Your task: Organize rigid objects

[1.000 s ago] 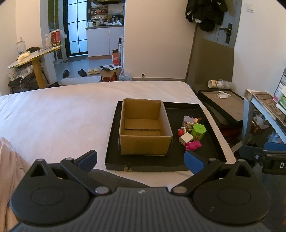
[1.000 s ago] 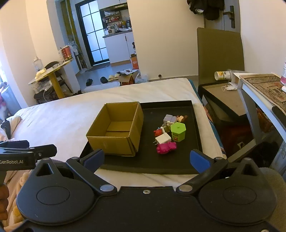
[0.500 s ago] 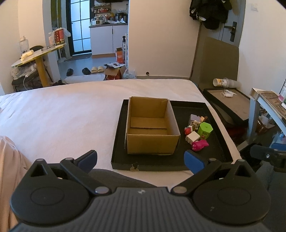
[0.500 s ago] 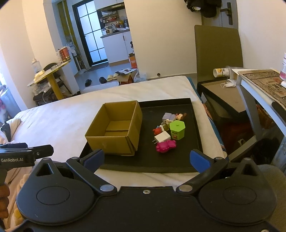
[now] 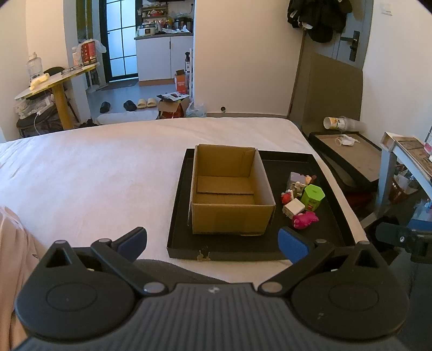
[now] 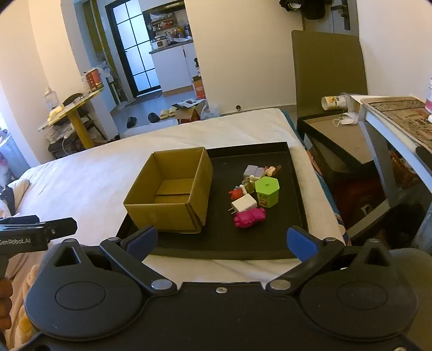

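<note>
With both the left claw [image 5: 212, 240] and right claw [image 6: 220, 239] held wide and empty, the light, stiff green hexagonal container [image 6: 266, 192] is best gripped across opposite flat sides.

1. We saw pale cream walls [image 5: 243, 54] and a grey floor [image 5: 151, 91] beyond a bed with a white sheet [image 5: 94, 172].
2. A round yellow table [image 5: 56, 83] stood at the left.
3. A black-framed glass door [image 6: 137, 51] glowed with daylight beside white kitchen cabinets [image 5: 164, 56].
4. Dark clothes [image 5: 318, 16] hung by a grey door [image 5: 351, 46].
</note>
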A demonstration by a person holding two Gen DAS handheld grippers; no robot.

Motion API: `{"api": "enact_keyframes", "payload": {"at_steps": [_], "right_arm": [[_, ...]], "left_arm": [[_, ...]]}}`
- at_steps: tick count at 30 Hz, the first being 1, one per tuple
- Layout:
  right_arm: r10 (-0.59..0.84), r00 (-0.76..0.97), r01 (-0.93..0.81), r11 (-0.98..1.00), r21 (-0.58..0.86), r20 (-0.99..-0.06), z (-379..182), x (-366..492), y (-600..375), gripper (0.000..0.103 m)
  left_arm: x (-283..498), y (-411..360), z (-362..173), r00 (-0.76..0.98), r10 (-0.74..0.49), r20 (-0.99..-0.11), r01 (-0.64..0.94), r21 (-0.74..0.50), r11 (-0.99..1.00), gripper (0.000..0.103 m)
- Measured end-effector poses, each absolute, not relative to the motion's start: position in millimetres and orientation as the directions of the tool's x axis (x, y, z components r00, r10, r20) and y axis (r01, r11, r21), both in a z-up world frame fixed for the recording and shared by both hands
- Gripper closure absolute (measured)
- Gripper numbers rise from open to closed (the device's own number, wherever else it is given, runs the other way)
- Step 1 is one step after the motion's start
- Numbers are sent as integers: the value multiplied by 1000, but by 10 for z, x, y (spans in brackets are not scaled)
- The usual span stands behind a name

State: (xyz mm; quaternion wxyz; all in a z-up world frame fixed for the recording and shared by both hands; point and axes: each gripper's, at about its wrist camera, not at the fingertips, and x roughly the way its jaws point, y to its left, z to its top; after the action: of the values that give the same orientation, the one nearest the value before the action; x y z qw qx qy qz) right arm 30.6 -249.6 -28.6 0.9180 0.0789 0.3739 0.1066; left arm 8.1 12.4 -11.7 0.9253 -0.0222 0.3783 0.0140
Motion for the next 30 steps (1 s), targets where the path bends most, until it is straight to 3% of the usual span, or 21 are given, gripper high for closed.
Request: {"api": "enact_keyframes", "payload": {"at_steps": [30], "right_arm": [[215,655,-60,971,233,-725,-680,892,-2613,0]], "left_arm": [[656,288,-482,661,3,-750,-91,-76,993,2]]}}
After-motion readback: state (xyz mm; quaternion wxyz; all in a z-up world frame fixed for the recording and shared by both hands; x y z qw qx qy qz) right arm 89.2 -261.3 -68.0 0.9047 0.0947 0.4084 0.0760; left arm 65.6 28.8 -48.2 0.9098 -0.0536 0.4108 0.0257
